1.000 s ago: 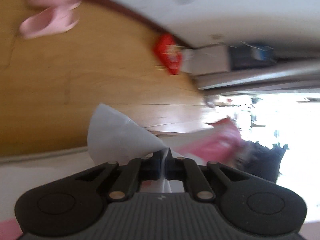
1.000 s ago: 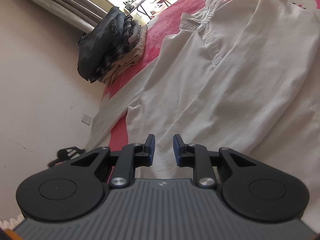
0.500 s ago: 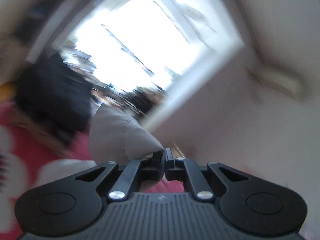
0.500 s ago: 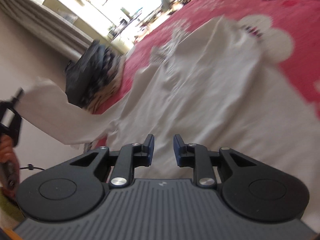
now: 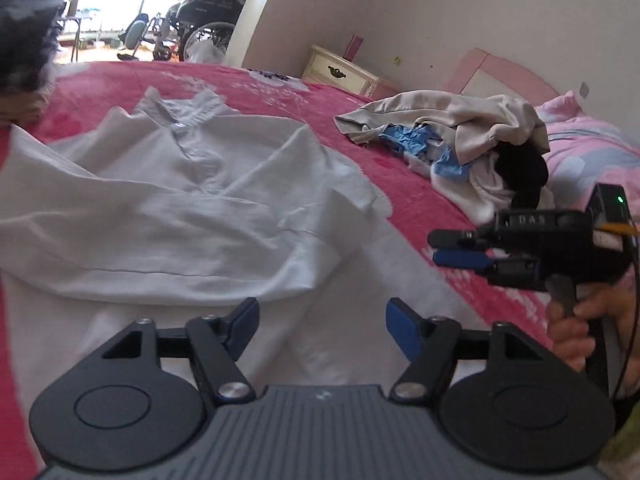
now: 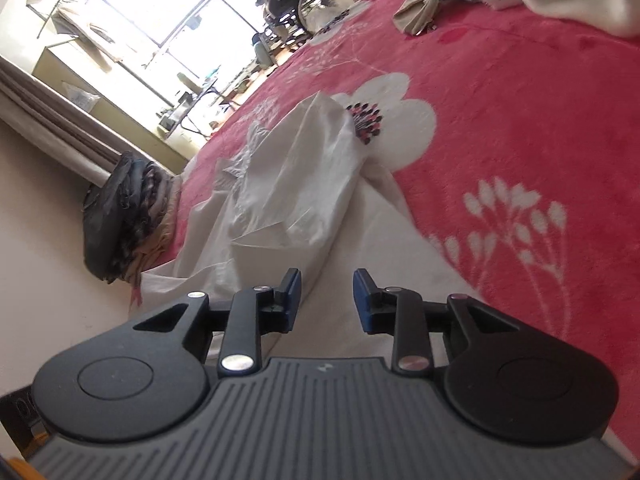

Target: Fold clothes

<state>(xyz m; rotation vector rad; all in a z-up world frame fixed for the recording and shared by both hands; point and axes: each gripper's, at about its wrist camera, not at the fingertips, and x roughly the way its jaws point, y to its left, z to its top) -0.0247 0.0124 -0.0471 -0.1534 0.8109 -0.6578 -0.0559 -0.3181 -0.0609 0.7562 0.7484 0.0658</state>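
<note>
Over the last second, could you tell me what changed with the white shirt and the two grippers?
The left gripper let go of the white shirt sleeve it had carried across; its jaws now stand wide open. The sleeve lies folded over the shirt body. The right gripper stayed open and empty.

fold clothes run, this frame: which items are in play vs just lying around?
In play:
white shirt, partly folded on the bed
left gripper, open, empty
right gripper, open, empty
unfolded clothes heap, likely next

Lying around:
folded clothes stack
red floral blanket
nightstand
wheelchair
pink headboard
</note>
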